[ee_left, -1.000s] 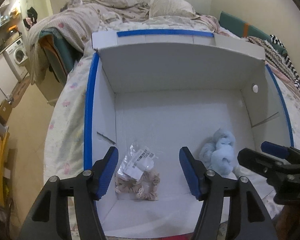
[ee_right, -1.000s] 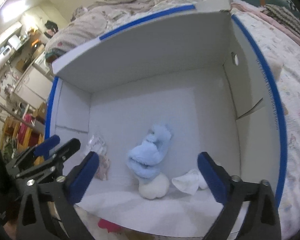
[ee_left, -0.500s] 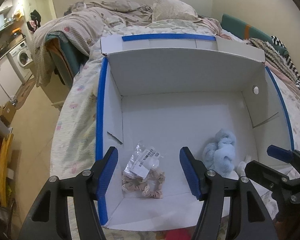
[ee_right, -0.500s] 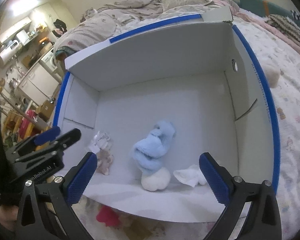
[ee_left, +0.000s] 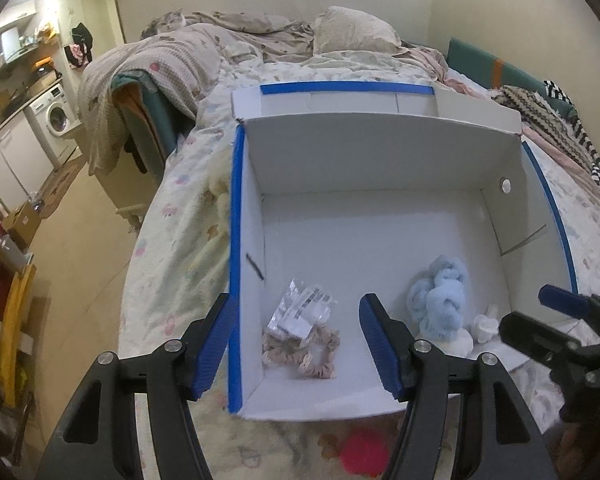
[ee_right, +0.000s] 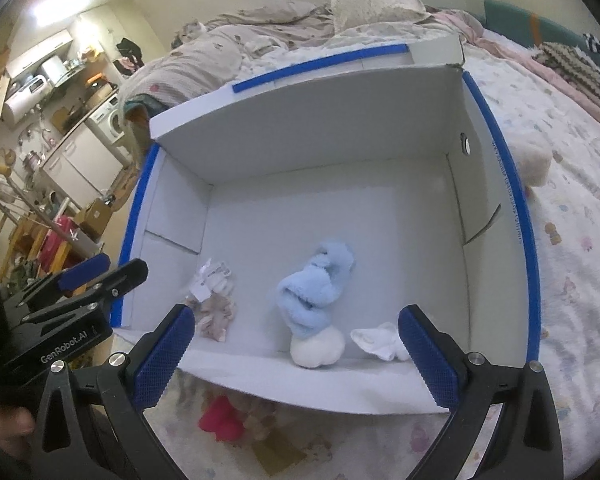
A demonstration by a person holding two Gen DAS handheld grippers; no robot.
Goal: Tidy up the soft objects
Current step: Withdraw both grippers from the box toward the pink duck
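A white cardboard box (ee_left: pixel 236 240) with blue-taped edges sits open on the bed. On its floor lie a packet of beige scrunchies (ee_left: pixel 300 336), a fluffy light-blue item (ee_left: pixel 440 300), a cream ball (ee_right: pixel 318 348) and a small white cloth (ee_right: pixel 378 344). A red soft item (ee_right: pixel 220 420) lies on the bedspread outside the box's near wall. My left gripper (ee_left: pixel 296 306) hovers open above the scrunchie packet, holding nothing. My right gripper (ee_right: pixel 296 314) is also open and empty, over the box's near wall, in line with the blue item.
The box rests on a patterned bedspread (ee_right: pixel 572 264). A cream fluffy lump (ee_right: pixel 534 160) lies right of the box and another (ee_left: pixel 220 196) on its left. Crumpled blankets and a pillow (ee_left: pixel 352 32) fill the far end. Left of the bed are floor and a washing machine (ee_left: pixel 58 118).
Both grippers have drawn back and up from the box, so its near wall and the red item in front now show. Jaw openings and the box's contents are unchanged.
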